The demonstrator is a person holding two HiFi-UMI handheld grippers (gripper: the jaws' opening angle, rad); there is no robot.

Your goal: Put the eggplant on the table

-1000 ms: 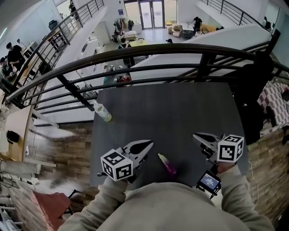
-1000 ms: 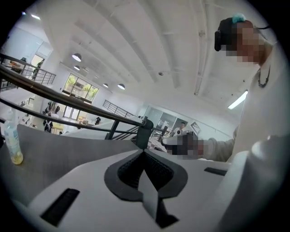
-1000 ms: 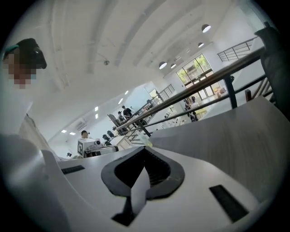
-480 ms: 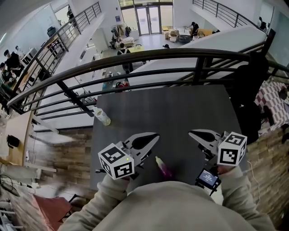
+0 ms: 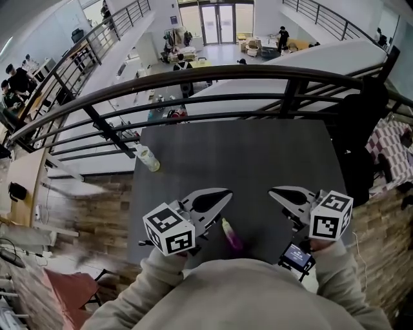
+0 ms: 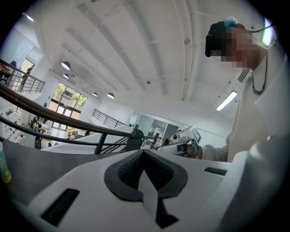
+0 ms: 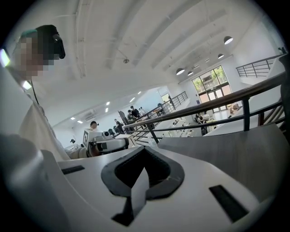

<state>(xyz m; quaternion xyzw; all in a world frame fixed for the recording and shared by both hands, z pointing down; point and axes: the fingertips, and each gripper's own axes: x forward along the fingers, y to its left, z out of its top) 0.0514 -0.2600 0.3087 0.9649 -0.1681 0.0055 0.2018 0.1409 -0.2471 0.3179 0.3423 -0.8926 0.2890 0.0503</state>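
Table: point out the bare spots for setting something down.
Bare: middle and far half of the table, from the bottle at the left edge rightward. Crowded: the near edge, eggplant between the left gripper and right gripper.

A dark grey desk (image 5: 258, 161) stands against a curved black railing (image 5: 193, 80) on an upper level. Beyond the railing a bright hall lies below, with a pale floor (image 5: 219, 48), tables, people, and glass doors (image 5: 216, 19) at its far end. A brown, brick-like surface (image 5: 90, 206) shows beside the desk. The ceiling (image 6: 136, 45) is white, with round lamps (image 6: 65, 65) and a strip light (image 6: 226, 100). Tall windows (image 6: 68, 97) let in daylight.
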